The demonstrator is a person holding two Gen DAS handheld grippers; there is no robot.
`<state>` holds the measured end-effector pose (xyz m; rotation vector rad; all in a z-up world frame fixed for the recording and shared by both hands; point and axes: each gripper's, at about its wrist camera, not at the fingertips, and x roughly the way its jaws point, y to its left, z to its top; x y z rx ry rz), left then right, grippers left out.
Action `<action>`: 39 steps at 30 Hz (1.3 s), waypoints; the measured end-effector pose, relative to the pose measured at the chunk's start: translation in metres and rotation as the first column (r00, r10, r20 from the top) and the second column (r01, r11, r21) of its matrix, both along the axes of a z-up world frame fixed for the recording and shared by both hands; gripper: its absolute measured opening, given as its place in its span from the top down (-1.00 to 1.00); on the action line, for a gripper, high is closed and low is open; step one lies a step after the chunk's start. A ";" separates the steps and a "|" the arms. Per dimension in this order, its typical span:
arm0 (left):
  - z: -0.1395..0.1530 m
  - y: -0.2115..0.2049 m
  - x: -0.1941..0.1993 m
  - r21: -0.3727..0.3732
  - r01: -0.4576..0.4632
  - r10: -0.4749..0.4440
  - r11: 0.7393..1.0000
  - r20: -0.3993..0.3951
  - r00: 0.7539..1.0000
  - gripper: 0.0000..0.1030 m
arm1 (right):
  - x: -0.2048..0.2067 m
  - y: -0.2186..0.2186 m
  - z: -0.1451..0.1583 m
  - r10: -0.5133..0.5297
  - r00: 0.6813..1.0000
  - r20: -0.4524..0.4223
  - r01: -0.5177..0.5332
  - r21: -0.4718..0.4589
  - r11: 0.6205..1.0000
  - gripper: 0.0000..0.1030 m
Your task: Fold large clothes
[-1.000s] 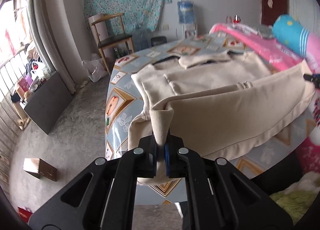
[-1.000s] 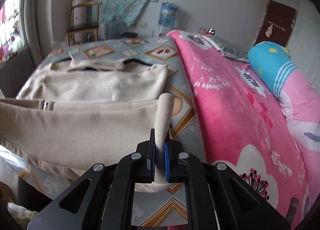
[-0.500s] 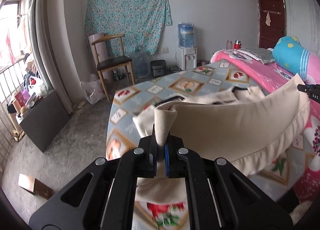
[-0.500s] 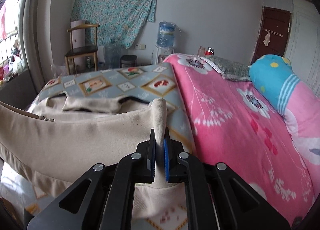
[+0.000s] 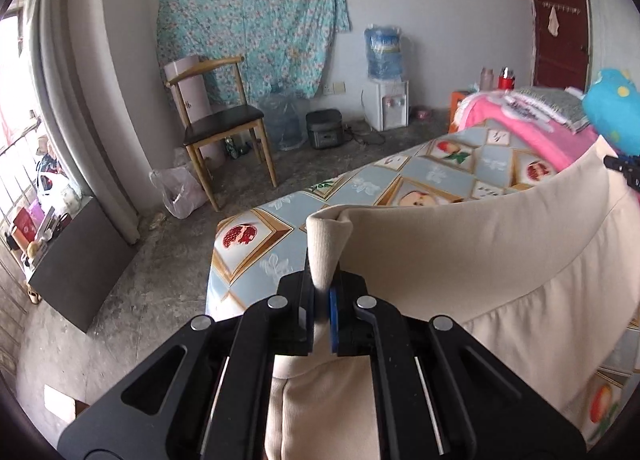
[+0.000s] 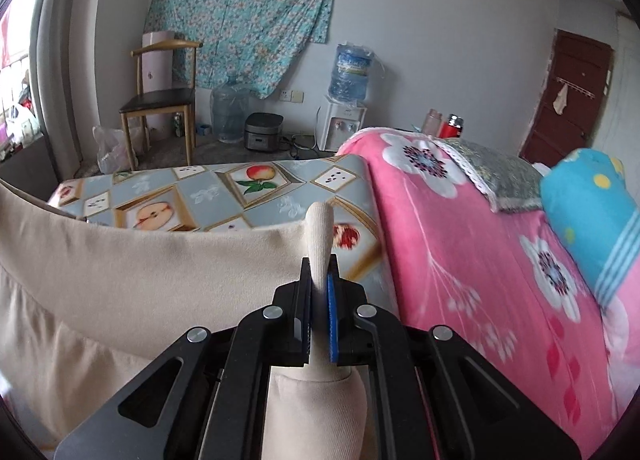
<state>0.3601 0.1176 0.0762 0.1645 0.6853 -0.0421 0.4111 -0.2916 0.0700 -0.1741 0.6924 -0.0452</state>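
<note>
A large beige garment (image 5: 480,260) hangs stretched between my two grippers above a bed covered with a fruit-patterned blue sheet (image 5: 440,176). My left gripper (image 5: 322,300) is shut on one ribbed corner of the garment, which sticks up between the pads. In the right wrist view the beige garment (image 6: 140,272) sweeps off to the left, and my right gripper (image 6: 319,296) is shut on its other ribbed corner. The tip of the right gripper (image 5: 624,170) shows at the right edge of the left wrist view. The garment hides the near part of the bed.
A pink floral blanket (image 6: 480,240) covers the bed's right side, with a grey pillow (image 6: 496,176) and a blue bolster (image 6: 592,212). Beyond the bed stand a wooden chair (image 5: 224,128), a water dispenser (image 5: 386,100), a rice cooker (image 6: 262,132) and a large water bottle (image 6: 230,108). A dark cabinet (image 5: 76,260) stands at left.
Both grippers have carried the garment's gripped edge forward across the bed. The garment's far half, visible flat on the sheet a second ago, is now hidden behind the lifted cloth.
</note>
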 end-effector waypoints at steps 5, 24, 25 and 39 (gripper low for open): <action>-0.050 0.010 0.058 0.003 -0.027 0.027 1.000 -0.149 0.988 0.90 | 0.055 0.004 -0.054 0.031 0.990 -0.138 -0.031 0.001 1.000 0.88; -0.055 0.091 -0.015 -0.176 -0.239 0.187 0.955 -0.269 0.945 0.45 | -0.028 -0.109 -0.047 -0.154 0.955 -0.253 0.241 0.359 0.902 -0.61; -0.054 0.086 -0.032 -0.186 -0.226 0.170 0.956 -0.277 0.946 0.32 | -0.047 -0.111 -0.049 -0.139 0.953 -0.269 0.240 0.390 0.889 -0.66; -0.132 0.046 -0.166 -0.657 -0.295 -0.027 0.694 -0.433 0.901 -0.43 | -0.188 -0.098 -0.120 0.009 0.915 -0.403 0.330 0.762 0.556 -0.68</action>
